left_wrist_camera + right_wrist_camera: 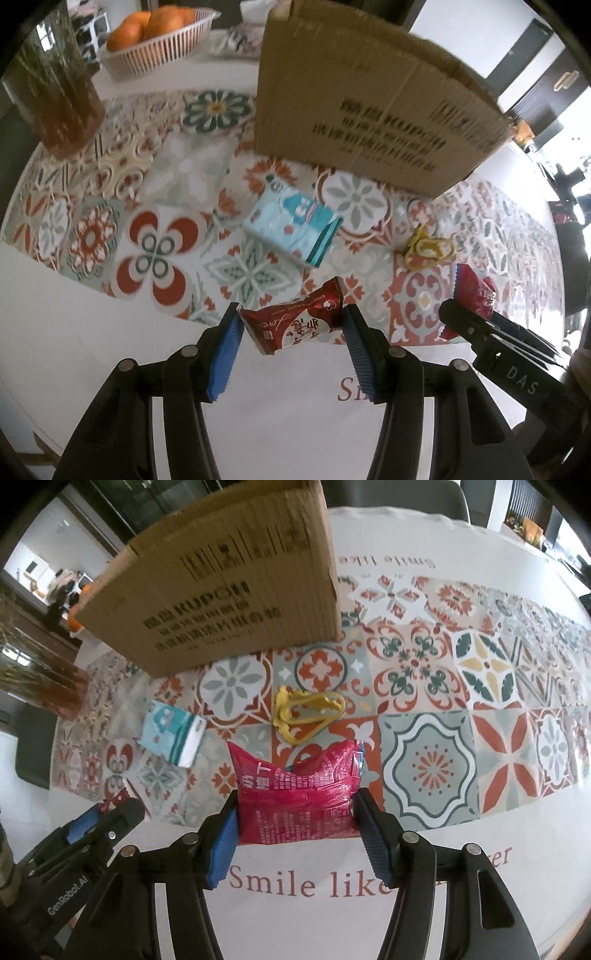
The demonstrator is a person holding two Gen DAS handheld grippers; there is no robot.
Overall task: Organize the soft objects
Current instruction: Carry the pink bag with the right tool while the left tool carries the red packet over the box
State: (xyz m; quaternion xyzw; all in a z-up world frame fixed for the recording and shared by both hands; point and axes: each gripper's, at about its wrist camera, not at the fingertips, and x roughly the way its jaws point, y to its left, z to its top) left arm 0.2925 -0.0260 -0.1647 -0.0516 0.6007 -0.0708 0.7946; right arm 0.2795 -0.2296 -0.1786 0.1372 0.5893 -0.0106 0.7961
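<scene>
With both claws loaded, the left gripper clamps a dark red snack packet and the right gripper squeezes a crinkly pink foil pouch; the brown cardboard box stands ahead, up-left of the right claw.

The left gripper reaches up from the bottom of its frame, its blue pads pressed against a dark red snack packet. The right gripper does likewise, squeezing a pink packet; each pokes into the other's lower corner.
</scene>
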